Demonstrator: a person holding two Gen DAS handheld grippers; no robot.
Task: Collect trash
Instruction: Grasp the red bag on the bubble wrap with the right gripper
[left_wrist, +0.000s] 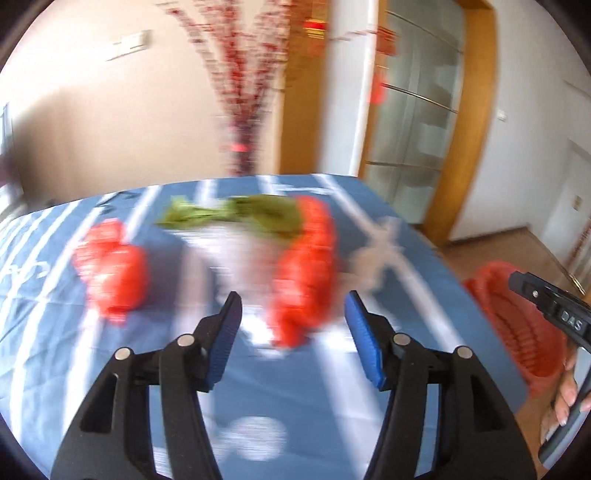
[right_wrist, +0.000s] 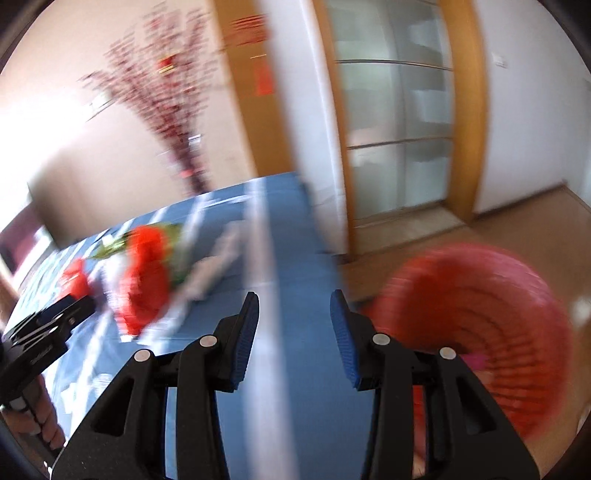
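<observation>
Both views are motion-blurred. On the blue cloth with white stripes (left_wrist: 55, 258) lies trash: a crumpled red plastic piece (left_wrist: 110, 269) at the left, a longer red one (left_wrist: 306, 273) in the middle, green leaves (left_wrist: 240, 216) behind it, whitish wrapping (left_wrist: 232, 254) and a pale scrap (left_wrist: 376, 254). My left gripper (left_wrist: 293, 328) hangs open just short of the middle red piece, nothing between its blue pads. My right gripper (right_wrist: 293, 332) is open and empty over the cloth's right part (right_wrist: 295, 258), with the red basket (right_wrist: 480, 325) to its right.
The red slatted basket (left_wrist: 517, 325) stands off the table's right edge, above a wooden floor (right_wrist: 517, 221). A hand holds the right gripper's body (left_wrist: 550, 310) near it. Behind the table are a vase of red branches (left_wrist: 243, 92), a beige wall and a frosted glass door (right_wrist: 395, 110).
</observation>
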